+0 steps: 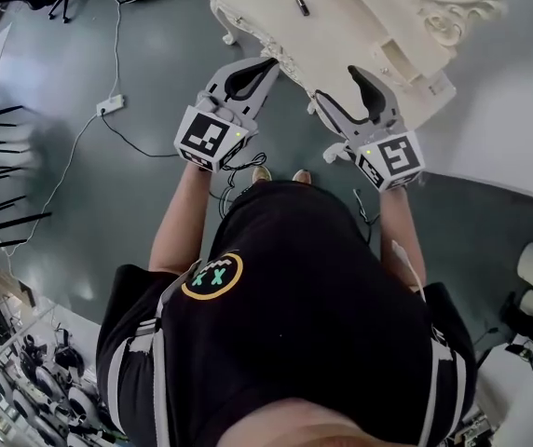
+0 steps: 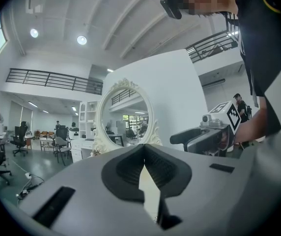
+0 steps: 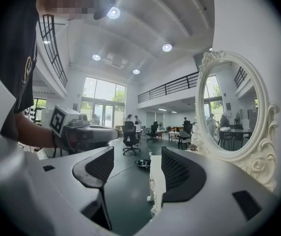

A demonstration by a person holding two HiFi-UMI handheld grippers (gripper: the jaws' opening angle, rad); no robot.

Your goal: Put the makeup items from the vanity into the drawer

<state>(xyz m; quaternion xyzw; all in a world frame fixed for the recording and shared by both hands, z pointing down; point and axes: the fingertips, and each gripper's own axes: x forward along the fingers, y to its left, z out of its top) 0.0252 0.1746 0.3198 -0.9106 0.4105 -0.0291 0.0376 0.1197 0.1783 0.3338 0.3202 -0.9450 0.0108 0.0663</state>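
Grey floor [image 1: 108, 203], smooth, with a cable [image 1: 71, 147] trailing across it.

Vanity [image 1: 360, 26] at 12 to 1 o'clock in the head view. It is cream-white, with a carved scrolled edge, curved legs and a flat matte tabletop.

Oval mirror [image 3: 229, 107] in an ornate cream frame stands on it, at 3 o'clock in the right gripper view.

Which part is the drawer I cannot tell.

Left gripper [image 2: 144, 149] is grey plastic with black ribbed pads [image 2: 126, 168]. Its fingers are pressed together tip to tip, holding nothing. It sits at 11 o'clock in the head view, tips near the vanity's front edge; whether they touch it I cannot tell.

Right gripper [image 3: 137, 154] is the same build, at 1 o'clock. Its fingers are roughly half apart with nothing between them; the carved vanity edge shows beyond the gap.

One makeup item [image 1: 302, 6] lies on the tabletop at 12 o'clock, well apart from both grippers. It is a small, dark, short cylinder on its side, too small to read further.
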